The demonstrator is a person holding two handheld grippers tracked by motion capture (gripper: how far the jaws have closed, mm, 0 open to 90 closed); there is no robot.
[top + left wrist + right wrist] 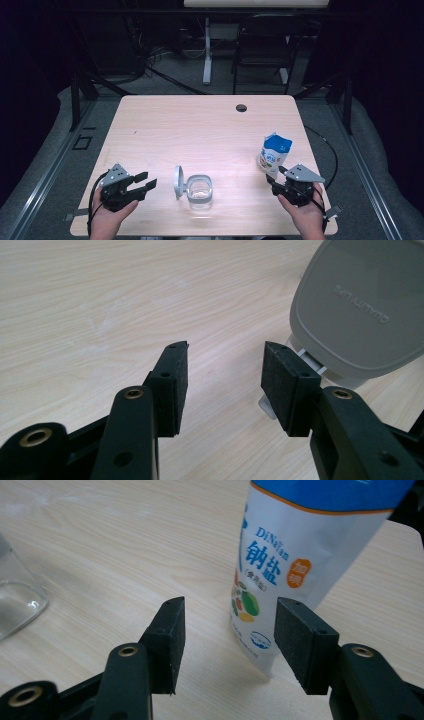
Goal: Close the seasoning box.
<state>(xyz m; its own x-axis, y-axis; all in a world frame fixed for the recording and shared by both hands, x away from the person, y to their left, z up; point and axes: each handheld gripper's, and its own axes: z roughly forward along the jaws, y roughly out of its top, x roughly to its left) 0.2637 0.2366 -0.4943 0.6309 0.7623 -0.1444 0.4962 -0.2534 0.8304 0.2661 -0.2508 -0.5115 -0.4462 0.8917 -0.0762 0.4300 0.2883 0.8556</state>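
Both tongs gape empty; ahead of the right gripper (pixel 225 645), the tall salt pouch (pixel 295 555) could topple if one jaw nudges it before both close.

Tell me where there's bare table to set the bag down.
The whole far half of the table is bare, from the cable hole to the left edge. The strip between the open glass container and the salt bag is free too. The near edge is crowded, with the left tool and right tool.

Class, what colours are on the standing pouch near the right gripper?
The pouch is white with a blue top and an orange stripe, clearest in the right gripper view.
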